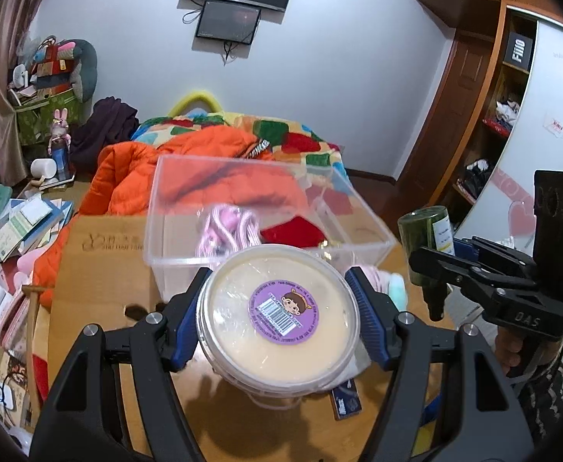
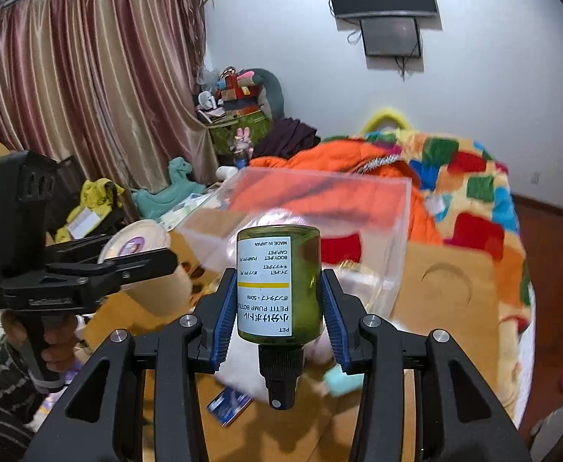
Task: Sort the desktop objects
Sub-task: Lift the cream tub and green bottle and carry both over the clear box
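Note:
My left gripper (image 1: 277, 308) is shut on a round cream tub (image 1: 277, 313) with a purple barcode sticker, held above the wooden table (image 1: 212, 415) just in front of a clear plastic bin (image 1: 243, 208). The tub also shows in the right wrist view (image 2: 135, 244). My right gripper (image 2: 279, 296) is shut on a green pump bottle (image 2: 279, 285) with a white label, held upside down, pump downward. The bottle also shows in the left wrist view (image 1: 427, 231), to the right of the bin (image 2: 319, 208). The bin holds a pink item (image 1: 229, 227) and a red item (image 1: 293, 233).
A small blue card (image 1: 344, 396) and soft pink and teal items (image 1: 389, 285) lie on the table under the grippers. A cardboard box (image 1: 100, 261) lies left of the bin. An orange jacket (image 1: 135, 177) and a colourful blanket (image 2: 473, 192) lie behind.

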Demonstrator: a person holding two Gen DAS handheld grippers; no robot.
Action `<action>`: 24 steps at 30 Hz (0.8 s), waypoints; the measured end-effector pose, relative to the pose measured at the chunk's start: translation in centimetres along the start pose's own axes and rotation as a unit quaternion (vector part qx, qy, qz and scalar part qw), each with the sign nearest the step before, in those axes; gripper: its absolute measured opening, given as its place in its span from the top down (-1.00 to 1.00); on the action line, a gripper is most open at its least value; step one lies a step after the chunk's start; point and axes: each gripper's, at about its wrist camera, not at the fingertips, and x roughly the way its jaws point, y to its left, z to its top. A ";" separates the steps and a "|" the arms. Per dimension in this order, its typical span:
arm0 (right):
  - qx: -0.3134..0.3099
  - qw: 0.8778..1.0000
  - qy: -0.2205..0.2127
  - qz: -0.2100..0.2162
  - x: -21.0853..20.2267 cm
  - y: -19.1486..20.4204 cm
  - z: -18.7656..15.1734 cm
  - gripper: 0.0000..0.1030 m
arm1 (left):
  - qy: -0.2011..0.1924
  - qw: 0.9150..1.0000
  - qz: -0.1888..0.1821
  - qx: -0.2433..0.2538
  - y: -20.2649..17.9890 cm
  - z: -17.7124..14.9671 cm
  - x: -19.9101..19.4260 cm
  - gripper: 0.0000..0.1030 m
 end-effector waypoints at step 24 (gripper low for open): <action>-0.025 0.999 -0.001 -0.021 5.2 -3.2 6.4 0.25 | -0.023 1.000 0.009 0.014 1.8 7.4 4.7 -0.33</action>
